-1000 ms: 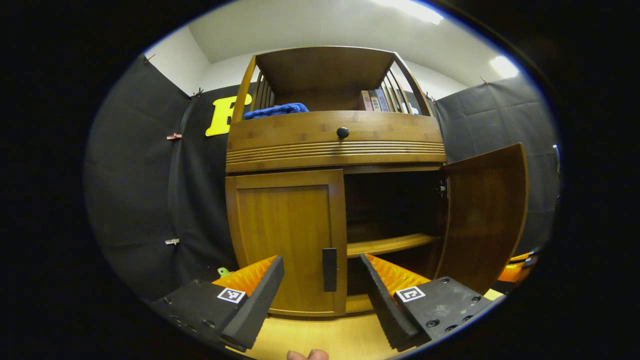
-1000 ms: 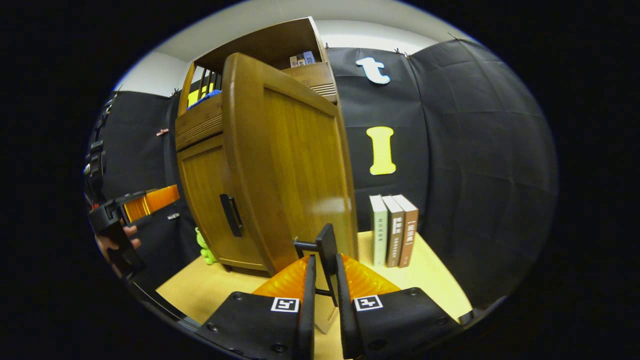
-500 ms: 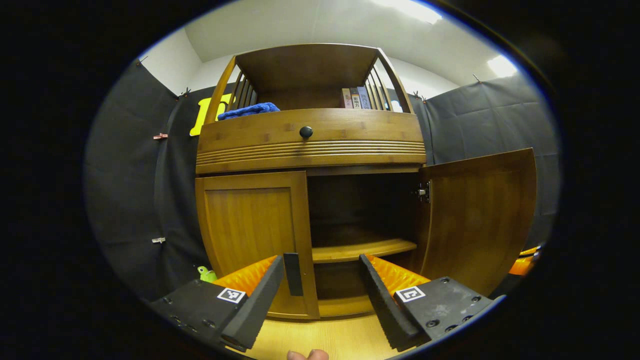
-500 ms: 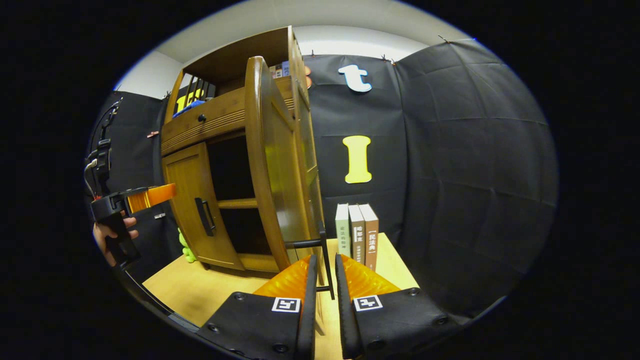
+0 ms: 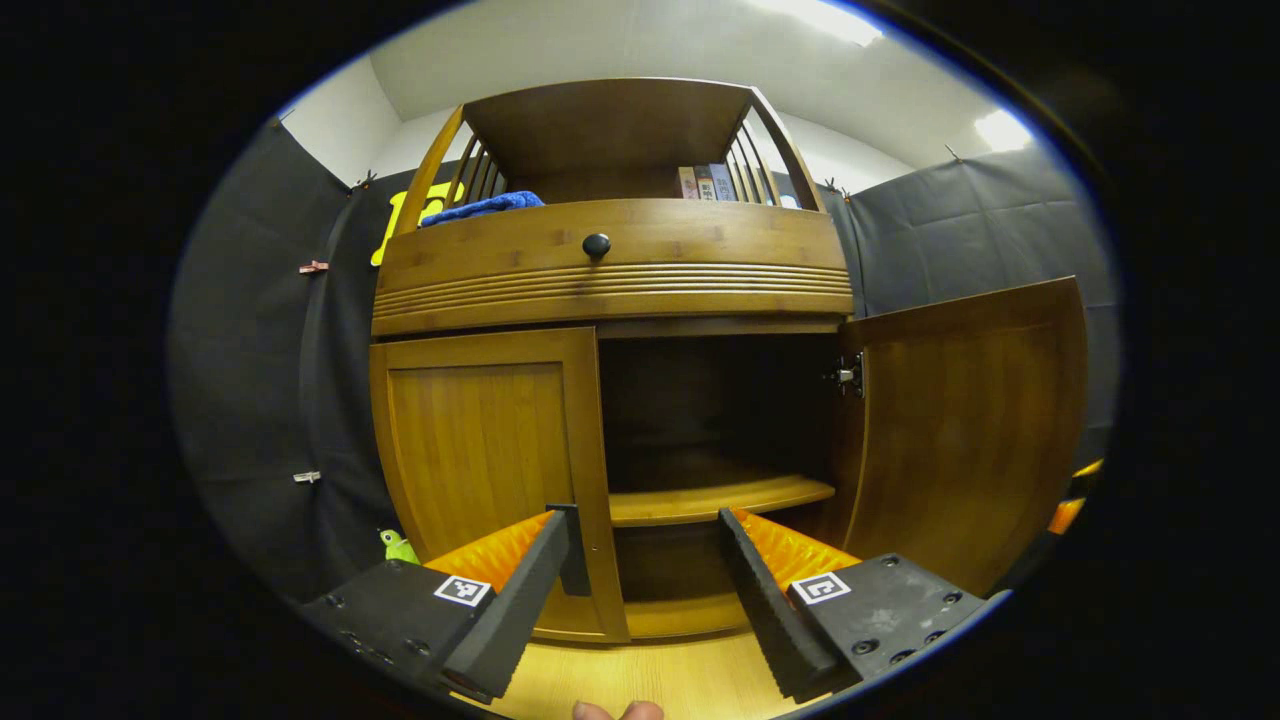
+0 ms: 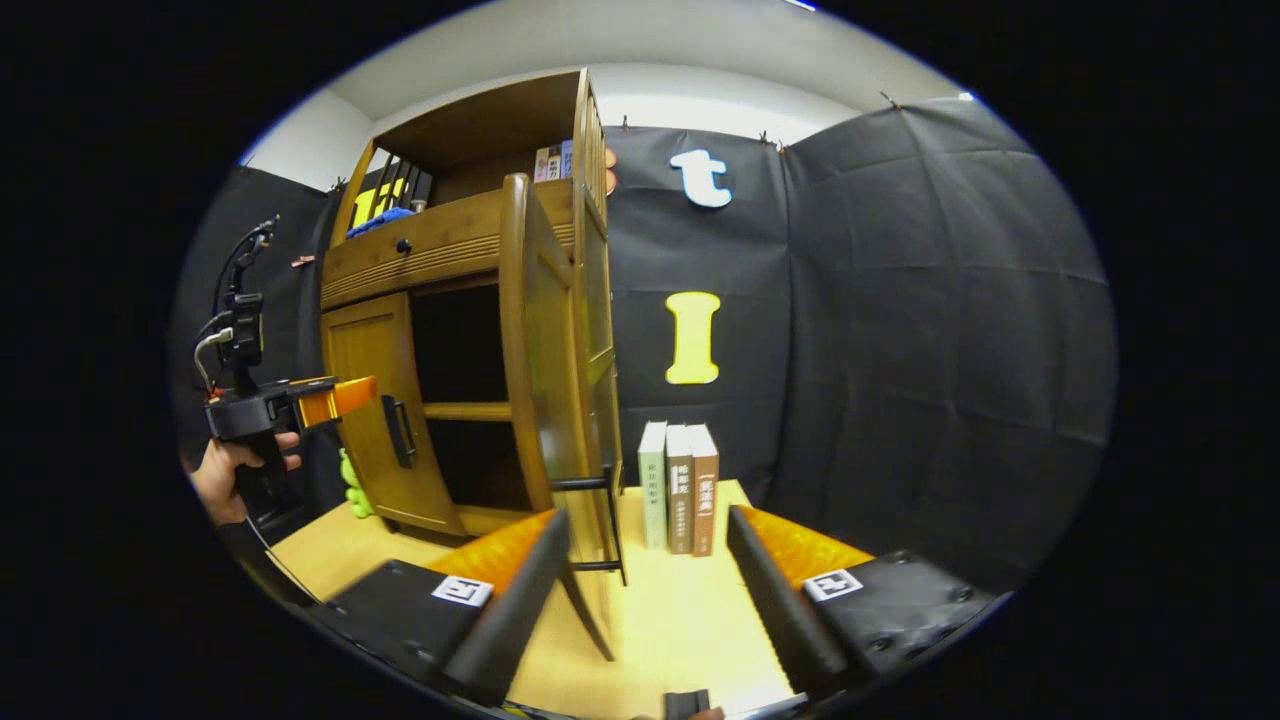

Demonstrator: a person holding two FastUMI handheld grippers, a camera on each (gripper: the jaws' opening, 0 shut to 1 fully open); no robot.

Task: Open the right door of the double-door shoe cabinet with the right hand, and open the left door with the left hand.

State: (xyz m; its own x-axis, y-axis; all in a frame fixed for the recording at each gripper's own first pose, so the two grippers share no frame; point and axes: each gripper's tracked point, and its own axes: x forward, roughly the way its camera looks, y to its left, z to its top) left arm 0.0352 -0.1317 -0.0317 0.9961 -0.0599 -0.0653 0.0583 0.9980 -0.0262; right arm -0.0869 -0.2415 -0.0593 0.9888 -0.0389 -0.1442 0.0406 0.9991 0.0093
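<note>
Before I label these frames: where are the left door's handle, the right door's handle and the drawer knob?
left door's handle (image 6: pixel 397 432): right gripper view, mid-bar.
right door's handle (image 6: pixel 612 515): right gripper view, upright bar.
drawer knob (image 5: pixel 597 245): left gripper view, knob face.

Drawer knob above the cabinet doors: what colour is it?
The drawer knob is black, set against warm brown wood. It shows best in the left gripper view.

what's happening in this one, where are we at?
A person with a gripper in each hand is opening a double-door shoe cabinet. The right door is swung wide open, and the right gripper is open with that door's handle between its fingers, not gripped. The left door is shut. The left gripper is open in front of the left door's handle, not yet closed on it.
</note>
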